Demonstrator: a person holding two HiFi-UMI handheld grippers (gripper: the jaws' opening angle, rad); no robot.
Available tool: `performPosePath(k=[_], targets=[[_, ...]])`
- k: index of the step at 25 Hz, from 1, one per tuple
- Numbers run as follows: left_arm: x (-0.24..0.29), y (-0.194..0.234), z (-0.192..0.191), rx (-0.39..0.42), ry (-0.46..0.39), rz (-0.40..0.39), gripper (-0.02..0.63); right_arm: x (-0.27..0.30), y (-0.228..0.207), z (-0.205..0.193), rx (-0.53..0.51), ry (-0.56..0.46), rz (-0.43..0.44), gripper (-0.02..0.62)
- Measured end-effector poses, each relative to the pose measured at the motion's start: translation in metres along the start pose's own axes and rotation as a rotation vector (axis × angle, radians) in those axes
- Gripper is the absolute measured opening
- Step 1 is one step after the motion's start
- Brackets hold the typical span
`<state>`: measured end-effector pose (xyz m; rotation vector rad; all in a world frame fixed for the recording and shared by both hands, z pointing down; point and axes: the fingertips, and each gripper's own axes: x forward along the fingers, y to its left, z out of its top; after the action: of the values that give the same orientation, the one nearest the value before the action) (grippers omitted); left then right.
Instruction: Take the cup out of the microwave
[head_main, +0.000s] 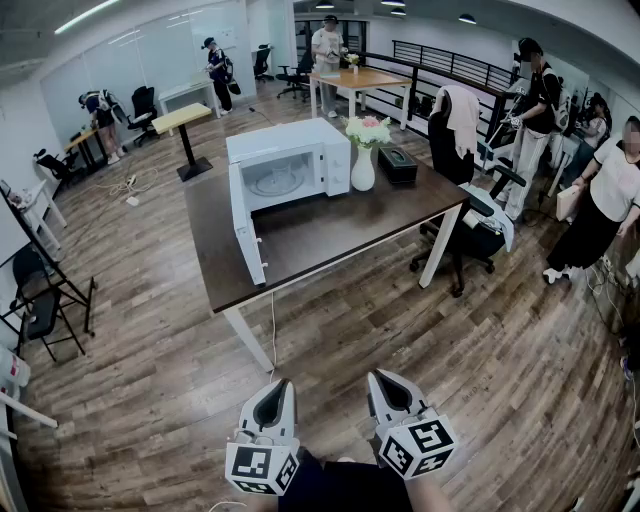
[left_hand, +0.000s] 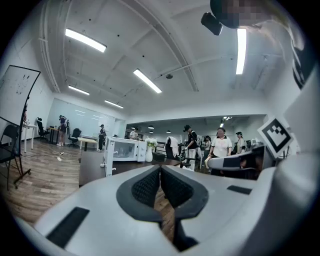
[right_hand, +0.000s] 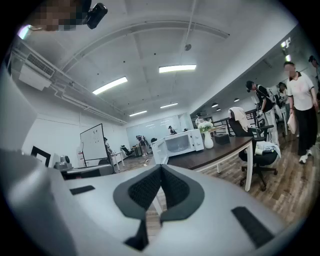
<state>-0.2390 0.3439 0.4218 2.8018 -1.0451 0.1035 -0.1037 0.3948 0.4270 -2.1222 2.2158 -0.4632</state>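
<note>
A white microwave (head_main: 290, 165) stands at the back of a dark table (head_main: 330, 235), its door (head_main: 247, 225) swung wide open to the left. Inside I see the round turntable, and I cannot make out a cup from here. My left gripper (head_main: 277, 385) and right gripper (head_main: 383, 378) are side by side low in the head view, over the wooden floor and well short of the table. Both are shut with nothing between the jaws. The microwave (left_hand: 125, 149) is far ahead of the left gripper (left_hand: 160, 170), and the microwave (right_hand: 182, 142) is likewise far from the right gripper (right_hand: 161, 169).
A white vase of flowers (head_main: 364, 150) and a black box (head_main: 397, 163) stand right of the microwave. An office chair (head_main: 470, 200) with a draped garment is at the table's right end. Several people stand around the room. A black folding chair (head_main: 40, 300) is at the left.
</note>
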Motion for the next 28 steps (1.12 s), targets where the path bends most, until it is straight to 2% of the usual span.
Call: performPosePath(k=[5, 10, 18, 28], targets=[[-0.001, -0.004, 0.0, 0.012, 0.004, -0.007, 0.006, -0.002, -0.003, -0.005, 0.027, 0.015, -0.01, -0.006], [-0.004, -0.007, 0.001, 0.018, -0.007, -0.002, 0.006, -0.003, -0.003, -0.012, 0.009, 0.039, -0.027, -0.005], [-0.005, -0.011, -0.009, 0.029, 0.021, 0.005, 0.008, -0.003, -0.004, -0.013, 0.014, 0.044, -0.024, -0.005], [0.003, -0.011, -0.011, 0.001, 0.048, 0.02, 0.008, 0.002, -0.002, -0.016, 0.025, 0.082, 0.006, -0.005]])
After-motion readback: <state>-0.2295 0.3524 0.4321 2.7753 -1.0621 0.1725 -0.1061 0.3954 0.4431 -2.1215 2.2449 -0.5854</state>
